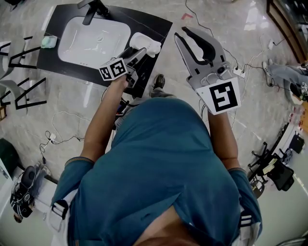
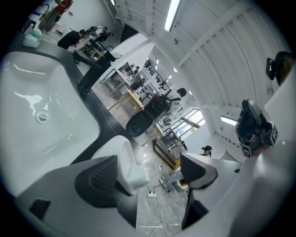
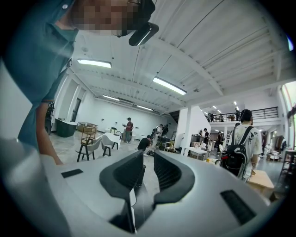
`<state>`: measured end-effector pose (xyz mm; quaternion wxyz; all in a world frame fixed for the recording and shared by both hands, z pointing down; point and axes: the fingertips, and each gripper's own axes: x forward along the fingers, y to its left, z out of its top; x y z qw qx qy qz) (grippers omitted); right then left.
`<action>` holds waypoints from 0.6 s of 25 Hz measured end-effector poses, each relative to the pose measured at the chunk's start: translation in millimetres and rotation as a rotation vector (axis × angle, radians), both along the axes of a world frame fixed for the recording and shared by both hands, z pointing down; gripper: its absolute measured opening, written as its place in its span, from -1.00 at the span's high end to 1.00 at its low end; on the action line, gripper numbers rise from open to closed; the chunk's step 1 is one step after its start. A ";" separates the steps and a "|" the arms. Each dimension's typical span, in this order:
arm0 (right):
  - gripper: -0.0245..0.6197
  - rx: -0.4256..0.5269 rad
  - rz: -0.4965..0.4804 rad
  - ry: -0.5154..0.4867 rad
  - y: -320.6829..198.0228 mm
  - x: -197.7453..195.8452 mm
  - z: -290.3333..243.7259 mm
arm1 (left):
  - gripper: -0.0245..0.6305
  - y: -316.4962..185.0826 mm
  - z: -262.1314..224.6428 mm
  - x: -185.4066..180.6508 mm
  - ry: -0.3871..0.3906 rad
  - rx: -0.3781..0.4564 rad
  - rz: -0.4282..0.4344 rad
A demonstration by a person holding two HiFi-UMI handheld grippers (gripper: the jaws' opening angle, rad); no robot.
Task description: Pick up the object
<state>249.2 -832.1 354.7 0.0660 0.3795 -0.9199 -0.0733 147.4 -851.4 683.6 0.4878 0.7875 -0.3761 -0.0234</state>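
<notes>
At the far left of the head view, one pale green sponge-like block point(image 1: 48, 42) sits on the single black countertop point(image 1: 62, 21). Just right of it is one white basin point(image 1: 94, 41), with one black faucet point(image 1: 94, 9) behind its rim. Right of the basin, on the bare strip of countertop near the right edge, lies the one white object point(image 1: 143, 43). It is an oblong with a blockier lump at one end. Its long axis runs from upper left to lower right in the head view, roughly along the basin's side, and the lumpy end points lower right, toward the person. There are two grippers, each with one square-marker cube: the left cube point(image 1: 113, 68) and the right cube point(image 1: 222, 96). The left gripper point(image 2: 149, 159) reaches down to the countertop with its jaws spread wide. In the left gripper view the white object lies between them, close against the left pad point(image 2: 99, 178). The right pad point(image 2: 196, 169) stands well clear of it, so nothing is gripped. Below both grippers, the person's teal shirt point(image 1: 159, 168) fills the middle of the head view. Further right, the right gripper point(image 3: 148, 156) is held level above the marble floor point(image 1: 216, 19), well apart from the countertop. Its jaws are drawn close with only a narrow slit between the pads, and nothing is in it. Beyond it on the floor lies one white power strip point(image 1: 238, 72) with cables.
</notes>
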 end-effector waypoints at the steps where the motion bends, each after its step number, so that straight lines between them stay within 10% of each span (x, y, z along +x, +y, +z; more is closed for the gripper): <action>1: 0.72 -0.002 0.001 0.001 -0.5 0.9 0.9 | -0.33 0.3 1.9 1.6 0.016 -0.012 -0.006; 15: 0.72 -0.023 0.001 0.007 -6.3 6.4 11.0 | -0.34 2.2 46.9 6.1 0.106 -0.156 -0.074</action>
